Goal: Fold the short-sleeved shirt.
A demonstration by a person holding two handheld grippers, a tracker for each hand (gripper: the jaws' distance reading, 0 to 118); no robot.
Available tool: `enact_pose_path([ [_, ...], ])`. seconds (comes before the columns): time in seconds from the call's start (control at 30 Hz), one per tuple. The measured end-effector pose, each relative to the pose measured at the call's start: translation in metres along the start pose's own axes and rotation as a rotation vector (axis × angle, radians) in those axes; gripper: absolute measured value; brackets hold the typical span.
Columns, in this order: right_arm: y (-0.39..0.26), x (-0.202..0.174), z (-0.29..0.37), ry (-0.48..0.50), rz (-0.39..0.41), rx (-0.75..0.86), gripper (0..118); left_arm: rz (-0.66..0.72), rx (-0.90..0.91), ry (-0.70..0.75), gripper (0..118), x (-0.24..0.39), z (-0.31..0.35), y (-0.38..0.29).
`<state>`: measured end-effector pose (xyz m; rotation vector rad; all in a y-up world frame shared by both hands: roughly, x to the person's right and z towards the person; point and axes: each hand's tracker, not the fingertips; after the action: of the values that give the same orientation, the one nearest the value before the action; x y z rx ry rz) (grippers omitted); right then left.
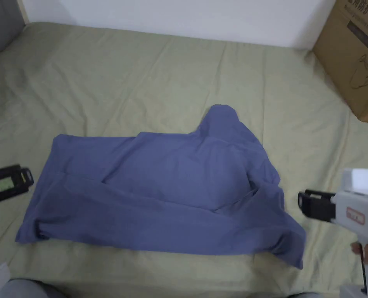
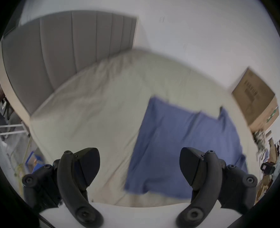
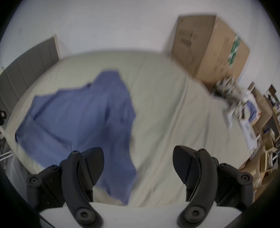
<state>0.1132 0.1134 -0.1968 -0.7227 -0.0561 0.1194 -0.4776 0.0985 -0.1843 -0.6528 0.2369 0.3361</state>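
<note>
Both pairs of jaws are standing wide apart and are holding nothing: the left gripper (image 2: 140,167) is hanging off the left end of the shirt (image 1: 167,190), and the right gripper (image 1: 304,202) is waiting just beside its right end, not touching the cloth. The blue short-sleeved shirt is lying across the middle of the bed (image 1: 140,77), on the pale green sheet, its long side running left to right. It is looking already partly folded lengthwise, with one layer lying over another and a rounded part, perhaps a sleeve, sticking up toward the wall. A cardboard box (image 1: 353,54) is standing at the far right corner, well apart from the shirt. The cloth is appearing thin, soft and light, so I am expecting that it will sag and slide if it is lifted from one point. In my judgement it is better to be taking it at two corners of the same end, catching all layers between the jaws, and to be carrying that end over low and slowly so that the folded layers are not opening.
</note>
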Motion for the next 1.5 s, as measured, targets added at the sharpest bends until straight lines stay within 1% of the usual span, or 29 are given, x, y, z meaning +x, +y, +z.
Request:
enact_pose_path([
  [0.07,0.016,-0.005,0.020,-0.001,-0.033,0.149,94,-0.048,0.127,0.001,104,0.020,0.016,0.011],
  [0.17,0.031,-0.018,0.048,0.006,-0.095,0.341,106,-0.110,0.284,0.008,107,0.052,0.040,0.017],
  [0.23,0.035,-0.029,0.061,0.038,-0.125,0.435,108,-0.152,0.350,0.005,106,0.070,0.050,0.015],
  [0.3,0.037,-0.041,0.068,0.058,-0.127,0.467,108,-0.189,0.378,0.017,98,0.083,0.054,0.012],
  [0.33,0.038,-0.047,0.070,0.066,-0.120,0.464,107,-0.218,0.379,0.009,88,0.089,0.055,0.008],
  [0.4,0.037,-0.056,0.072,0.114,-0.113,0.479,98,-0.261,0.376,-0.004,47,0.095,0.053,0.002],
  [0.43,0.037,-0.061,0.073,0.129,-0.104,0.483,86,-0.285,0.362,0.001,28,0.099,0.052,-0.001],
  [0.47,0.036,-0.065,0.072,0.141,-0.099,0.491,56,-0.293,0.358,0.005,10,0.101,0.052,-0.003],
  [0.5,0.036,-0.069,0.071,0.143,-0.081,0.496,21,-0.295,0.354,-0.004,5,0.100,0.048,-0.005],
  [0.53,0.036,-0.073,0.069,0.136,-0.075,0.498,0,-0.294,0.350,-0.012,2,0.100,0.048,-0.006],
  [0.6,0.038,-0.077,0.064,0.129,-0.082,0.491,0,-0.297,0.318,-0.030,0,0.101,0.047,-0.004],
  [0.63,0.041,-0.076,0.061,0.170,-0.084,0.463,0,-0.297,0.311,-0.040,0,0.099,0.045,-0.002],
  [0.7,0.043,-0.079,0.057,0.165,-0.090,0.462,0,-0.313,0.289,-0.045,0,0.099,0.040,0.004],
  [0.77,0.045,-0.081,0.052,0.155,-0.078,0.456,0,-0.329,0.264,-0.040,0,0.100,0.033,0.012],
  [0.83,0.048,-0.081,0.046,0.163,-0.079,0.450,0,-0.337,0.214,-0.046,0,0.100,0.018,0.028],
  [0.87,0.050,-0.083,0.046,0.171,-0.081,0.443,0,-0.325,0.205,-0.048,0,0.099,0.011,0.035],
  [0.93,0.053,-0.085,0.039,0.175,-0.085,0.434,0,-0.273,0.131,-0.052,0,0.095,-0.013,0.053],
  [0.97,0.055,-0.086,0.036,0.175,-0.085,0.428,0,-0.240,0.112,-0.063,1,0.092,-0.025,0.062],
  [1.0,0.057,-0.088,0.032,0.176,-0.082,0.421,0,-0.223,0.072,-0.048,8,0.090,-0.041,0.071],
  [1.03,0.058,-0.089,0.028,0.177,-0.082,0.413,0,-0.223,0.009,-0.010,19,0.089,-0.062,0.080],
  [1.1,0.062,-0.090,0.017,0.183,-0.078,0.393,0,-0.244,-0.073,0.012,70,0.087,-0.097,0.092],
  [1.17,0.066,-0.093,0.006,0.178,-0.073,0.370,0,-0.263,-0.117,0.036,116,0.086,-0.132,0.097],
  [1.23,0.069,-0.094,-0.009,0.174,-0.066,0.340,0,-0.291,-0.134,0.054,118,0.086,-0.166,0.102],
  [1.27,0.070,-0.096,-0.015,0.171,-0.063,0.331,0,-0.310,-0.168,0.113,118,0.086,-0.184,0.103],
  [1.33,0.071,-0.098,-0.031,0.162,-0.057,0.299,0,-0.316,-0.231,0.145,118,0.086,-0.222,0.101],
  [1.4,0.069,-0.099,-0.046,0.160,-0.064,0.275,0,-0.304,-0.291,0.160,118,0.079,-0.255,0.099],
  [1.47,0.066,-0.100,-0.060,0.157,-0.075,0.238,0,-0.301,-0.353,0.233,118,0.075,-0.282,0.094],
  [1.5,0.063,-0.099,-0.068,0.164,-0.091,0.217,0,-0.306,-0.357,0.245,118,0.073,-0.292,0.092],
])
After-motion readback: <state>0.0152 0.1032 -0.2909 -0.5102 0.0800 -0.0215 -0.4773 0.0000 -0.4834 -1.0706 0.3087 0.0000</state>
